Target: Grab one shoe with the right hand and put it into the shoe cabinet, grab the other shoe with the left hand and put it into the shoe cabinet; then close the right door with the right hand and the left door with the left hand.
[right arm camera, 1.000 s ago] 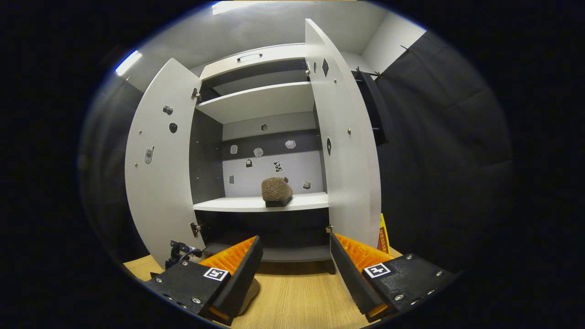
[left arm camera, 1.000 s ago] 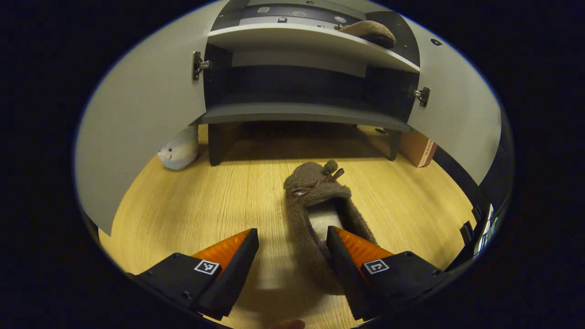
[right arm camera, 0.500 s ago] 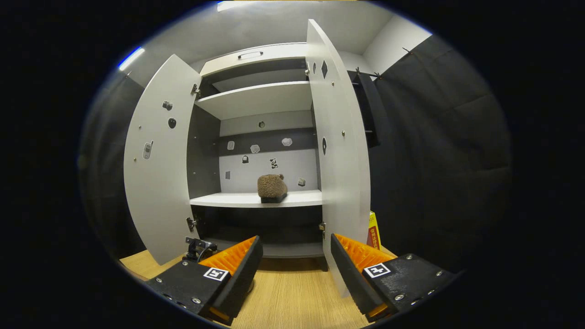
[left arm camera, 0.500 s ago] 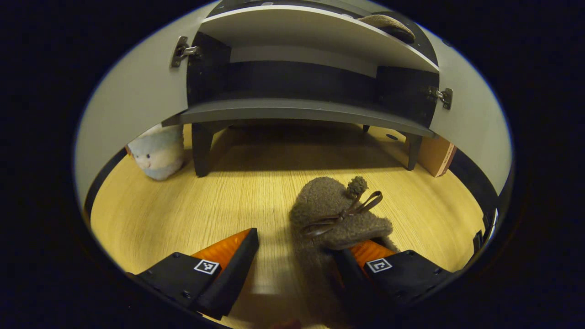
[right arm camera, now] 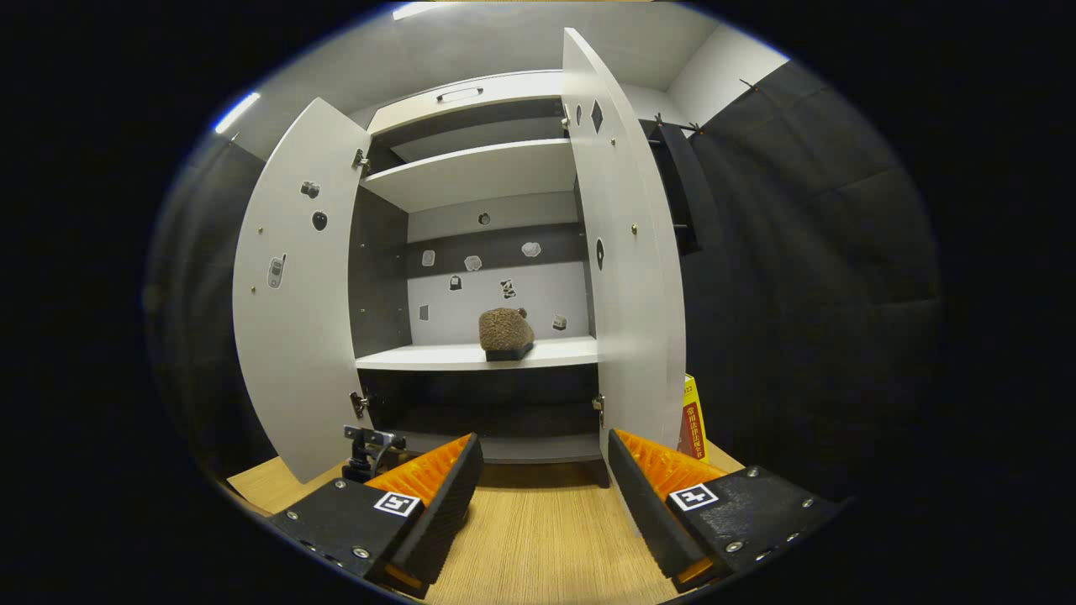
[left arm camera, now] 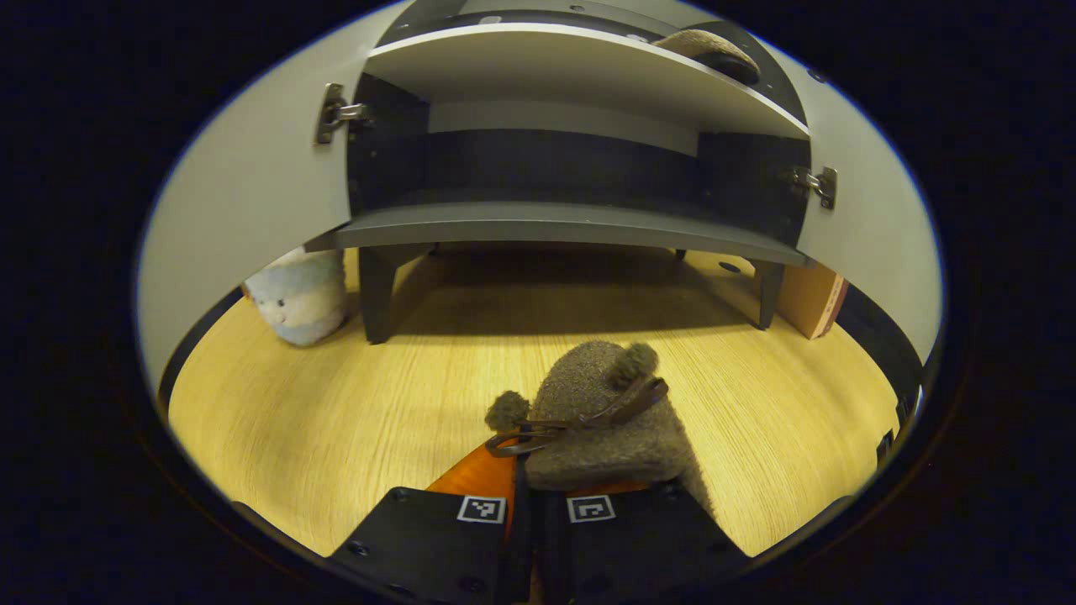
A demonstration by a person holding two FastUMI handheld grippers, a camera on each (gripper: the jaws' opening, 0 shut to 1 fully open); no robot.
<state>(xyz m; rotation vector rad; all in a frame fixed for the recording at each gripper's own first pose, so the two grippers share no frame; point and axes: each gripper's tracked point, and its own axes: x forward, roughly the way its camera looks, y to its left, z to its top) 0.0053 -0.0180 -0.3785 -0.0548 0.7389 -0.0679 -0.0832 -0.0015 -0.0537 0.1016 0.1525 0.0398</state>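
One fuzzy brown bow-tied shoe [left arm camera: 601,420]

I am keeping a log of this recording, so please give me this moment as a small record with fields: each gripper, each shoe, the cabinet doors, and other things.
left gripper: shut on the brown fuzzy slipper, at the wooden floor
right gripper: open, holding nothing, facing the shoe cabinet
second slipper: already on the middle shelf
left door: open
right door: open
other things: plush toy beside a cabinet leg; box at the cabinet's other side
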